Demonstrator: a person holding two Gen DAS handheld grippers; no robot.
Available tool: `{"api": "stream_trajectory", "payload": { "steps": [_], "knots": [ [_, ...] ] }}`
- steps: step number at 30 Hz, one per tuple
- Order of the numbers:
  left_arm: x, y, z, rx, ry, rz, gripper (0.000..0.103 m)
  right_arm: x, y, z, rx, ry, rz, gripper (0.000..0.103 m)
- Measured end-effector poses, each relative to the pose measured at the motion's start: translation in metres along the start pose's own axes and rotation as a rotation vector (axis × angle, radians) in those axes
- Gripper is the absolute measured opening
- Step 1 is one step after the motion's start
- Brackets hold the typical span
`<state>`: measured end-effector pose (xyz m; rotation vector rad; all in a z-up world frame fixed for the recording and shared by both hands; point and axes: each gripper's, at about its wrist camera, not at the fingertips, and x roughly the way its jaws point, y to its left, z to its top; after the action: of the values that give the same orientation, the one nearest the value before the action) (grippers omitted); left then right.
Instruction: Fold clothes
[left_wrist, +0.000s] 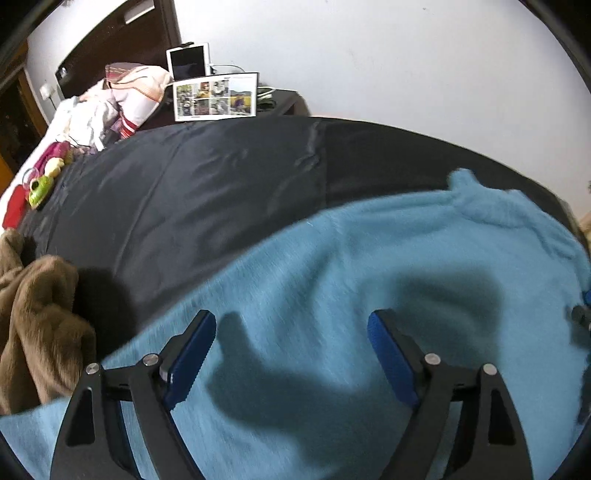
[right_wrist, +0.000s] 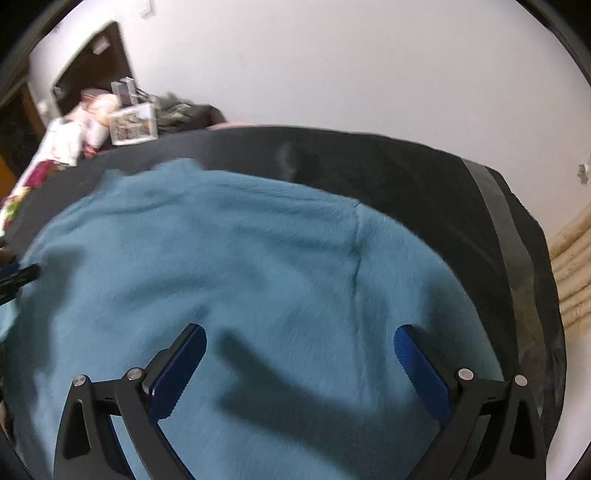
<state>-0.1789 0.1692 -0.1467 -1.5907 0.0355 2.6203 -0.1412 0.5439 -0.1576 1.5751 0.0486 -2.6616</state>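
The fluffy light-blue fleece garment (left_wrist: 351, 295) lay spread over the black sheet (left_wrist: 221, 177) on the bed. The left gripper (left_wrist: 291, 328) and the right gripper (right_wrist: 300, 341) both hovered above it, fingers spread wide and grasping nothing. To fold well, each should probably pinch one edge only (thick pile slips easily) and lift evenly. The left view alone showed a crumpled brown plush cloth (left_wrist: 33, 321); the right view alone showed a seam (right_wrist: 356, 247).
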Motion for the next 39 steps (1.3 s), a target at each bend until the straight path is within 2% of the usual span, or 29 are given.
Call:
{"api": "stream_trajectory", "payload": {
  "steps": [2, 7, 11, 13, 16, 21, 24, 29, 33, 39],
  "knots": [
    [-0.017, -0.011, -0.013, 0.040, 0.013, -0.025, 0.087, -0.026, 0.011, -0.020, -0.044, -0.012, 0.048, 0.103],
    [-0.059, -0.042, -0.069, 0.184, 0.093, -0.079, 0.087, -0.069, 0.042, -0.094, -0.194, 0.097, 0.140, 0.103],
    [-0.081, -0.059, -0.134, 0.281, 0.175, -0.095, 0.087, -0.093, 0.046, -0.159, -0.244, 0.192, 0.133, 0.103],
    [-0.090, -0.060, -0.167, 0.285, 0.205, -0.098, 0.087, -0.100, 0.042, -0.183, -0.232, 0.216, 0.122, 0.103],
    [-0.101, -0.055, -0.200, 0.234, 0.217, -0.105, 0.087, -0.113, 0.036, -0.215, -0.192, 0.227, 0.108, 0.103],
    [-0.112, -0.050, -0.225, 0.191, 0.188, -0.077, 0.088, -0.118, 0.030, -0.248, -0.121, 0.226, 0.075, 0.103],
    [-0.119, -0.048, -0.237, 0.173, 0.169, -0.060, 0.088, -0.122, 0.033, -0.258, -0.151, 0.197, 0.048, 0.103],
    [-0.124, -0.041, -0.247, 0.165, 0.139, -0.050, 0.089, -0.126, 0.032, -0.265, -0.137, 0.169, 0.033, 0.103],
    [-0.128, -0.031, -0.255, 0.174, 0.112, -0.046, 0.095, -0.133, 0.032, -0.276, -0.128, 0.153, 0.035, 0.103],
    [-0.132, -0.007, -0.261, 0.195, 0.126, -0.035, 0.098, -0.149, 0.039, -0.304, -0.137, 0.138, 0.046, 0.103]
  ]
}}
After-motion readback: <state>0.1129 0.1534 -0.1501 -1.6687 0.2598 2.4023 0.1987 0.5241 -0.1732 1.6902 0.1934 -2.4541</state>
